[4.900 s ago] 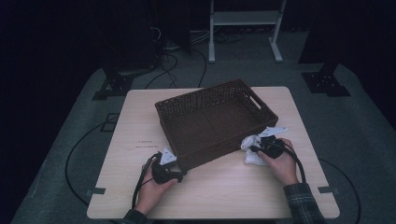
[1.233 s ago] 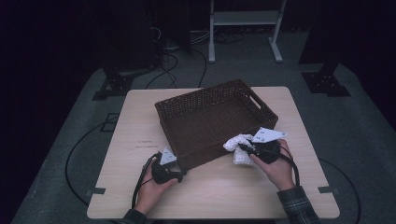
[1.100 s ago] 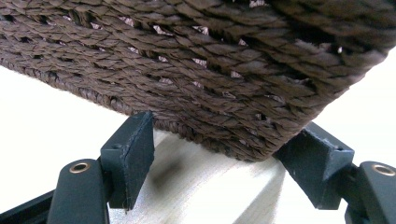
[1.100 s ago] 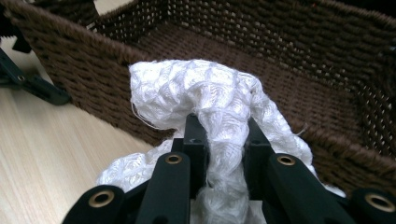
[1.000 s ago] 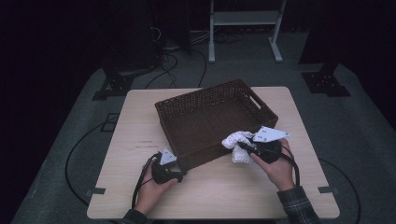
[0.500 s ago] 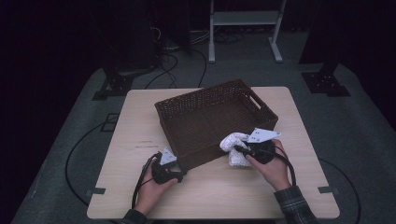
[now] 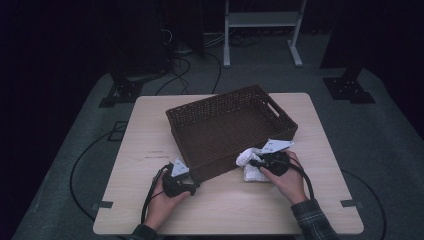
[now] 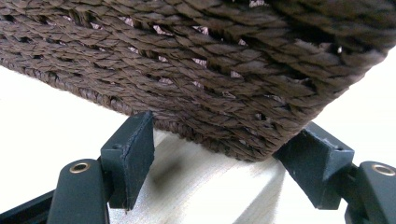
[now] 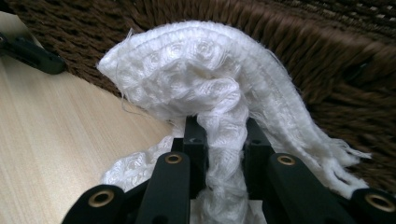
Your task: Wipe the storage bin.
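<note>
Progress: the white cloth (image 7: 251,165) is picked up but not yet in the wicker basket (image 7: 227,127). The right tongs (image 7: 256,163) are clenched on a bunched fold of it; in the right gripper view the fabric (image 9: 219,98) is pinched between the jaws and mounds up against the basket's near wall (image 9: 336,51). Its lower part seems to trail on the desk (image 7: 150,150) just beside the basket's near right corner.

The left tongs (image 8: 219,163) stand released, jaws spread either side of the basket's lower near corner (image 8: 233,102), pads apparently touching the weave; I judge they steady the basket.

Left to do: lift the cloth over the rim and drop it inside.

Versus the earliest frame: the right hand and cloth have moved leftward along the basket's near side and sit lower. The left hand and basket are unmoved.
</note>
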`<state>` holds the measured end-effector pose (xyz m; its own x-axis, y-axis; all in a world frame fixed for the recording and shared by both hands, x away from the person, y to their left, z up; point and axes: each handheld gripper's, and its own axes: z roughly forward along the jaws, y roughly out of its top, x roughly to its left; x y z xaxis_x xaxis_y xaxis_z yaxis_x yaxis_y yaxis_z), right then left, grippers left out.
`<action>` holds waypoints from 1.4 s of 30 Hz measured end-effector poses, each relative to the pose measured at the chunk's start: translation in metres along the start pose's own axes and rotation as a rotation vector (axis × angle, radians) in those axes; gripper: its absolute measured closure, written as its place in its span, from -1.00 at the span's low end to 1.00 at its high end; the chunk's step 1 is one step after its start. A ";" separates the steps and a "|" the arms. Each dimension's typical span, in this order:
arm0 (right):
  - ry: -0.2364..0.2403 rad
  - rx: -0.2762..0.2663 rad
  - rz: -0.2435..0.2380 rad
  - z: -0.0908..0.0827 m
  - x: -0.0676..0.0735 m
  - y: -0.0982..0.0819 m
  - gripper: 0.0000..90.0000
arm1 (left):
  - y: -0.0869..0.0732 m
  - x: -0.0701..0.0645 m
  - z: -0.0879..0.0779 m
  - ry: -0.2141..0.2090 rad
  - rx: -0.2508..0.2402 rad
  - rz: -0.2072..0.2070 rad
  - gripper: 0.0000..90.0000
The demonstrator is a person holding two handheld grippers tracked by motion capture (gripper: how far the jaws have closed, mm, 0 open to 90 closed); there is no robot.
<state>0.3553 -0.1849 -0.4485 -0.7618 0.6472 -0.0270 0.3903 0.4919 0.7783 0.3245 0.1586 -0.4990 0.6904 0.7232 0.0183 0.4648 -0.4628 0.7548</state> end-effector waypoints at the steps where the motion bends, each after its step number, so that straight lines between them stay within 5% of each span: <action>1: 0.004 0.006 -0.002 0.002 -0.001 -0.001 0.69 | 0.000 0.000 0.000 0.000 0.001 0.000 -0.38; 20: 0.030 0.080 -0.004 0.031 0.004 -0.010 0.70 | 0.000 0.000 0.000 0.001 0.001 0.000 -0.38; 27: 0.026 0.122 -0.044 0.042 0.014 -0.011 0.70 | 0.000 0.000 0.000 0.001 0.001 -0.001 -0.38; 42: 0.024 0.007 -0.084 0.010 0.021 0.004 0.70 | 0.000 0.000 0.000 0.000 0.003 -0.001 -0.38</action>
<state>0.3458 -0.1633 -0.4519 -0.8041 0.5895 -0.0767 0.3283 0.5480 0.7694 0.3245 0.1588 -0.4987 0.6898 0.7238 0.0181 0.4671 -0.4640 0.7527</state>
